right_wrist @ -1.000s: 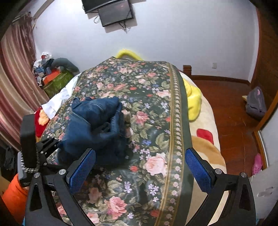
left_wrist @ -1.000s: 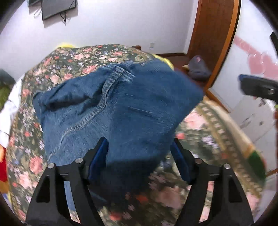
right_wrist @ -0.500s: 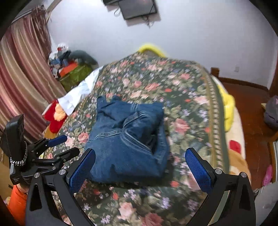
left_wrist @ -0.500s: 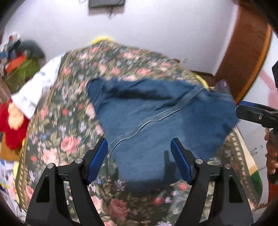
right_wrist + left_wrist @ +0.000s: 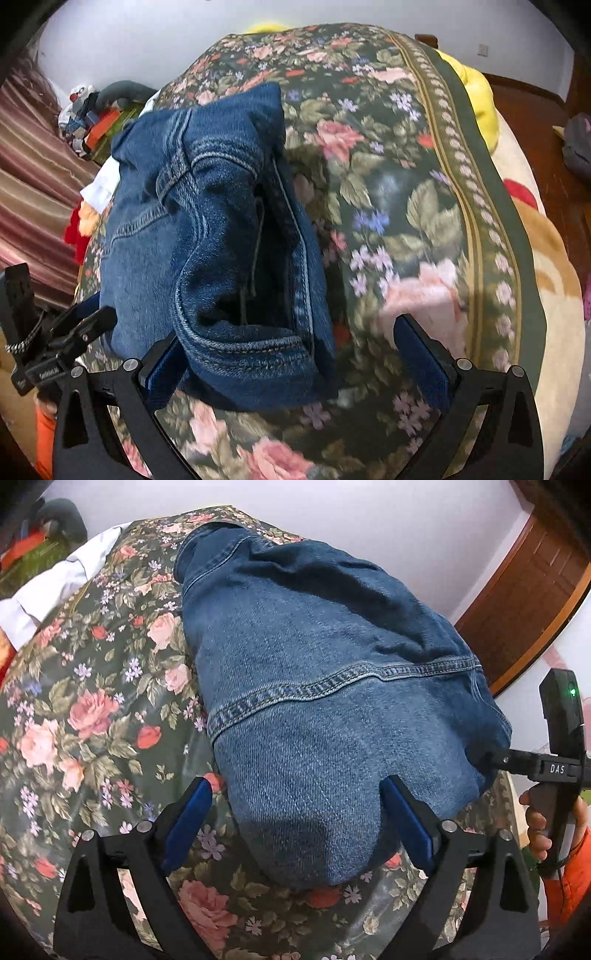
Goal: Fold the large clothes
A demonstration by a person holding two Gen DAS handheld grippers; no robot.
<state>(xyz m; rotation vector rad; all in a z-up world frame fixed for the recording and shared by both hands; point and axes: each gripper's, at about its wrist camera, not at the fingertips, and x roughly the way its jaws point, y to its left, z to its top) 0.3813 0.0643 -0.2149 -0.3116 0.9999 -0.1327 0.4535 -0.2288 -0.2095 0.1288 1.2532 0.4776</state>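
Your left gripper [image 5: 295,823] had its fingers [image 5: 186,818] opening, and the near rounded end of the folded jeans [image 5: 325,686] lay in the gap between them with no pad pressing on the denim. From those fingers the bundle ran straight ahead and a little to the right, its long axis along the line your gripper pointed, the far end rising toward the wall.

The bundle rested on the floral bedspread [image 5: 85,709], well in from the edge.

Your right gripper [image 5: 291,360] stood released too, with its fingers [image 5: 424,354] wide apart. The open, layered end of the denim sat against the left finger and spilled into the left half of the gap, while the right finger stood over bare bedspread.

In the left wrist view, that right tool [image 5: 543,768] met the bundle at its right-hand corner, though whether it touched I could not tell.

Judging by this, both of your hands were at the near end, your left centred on it and your right off to its side.
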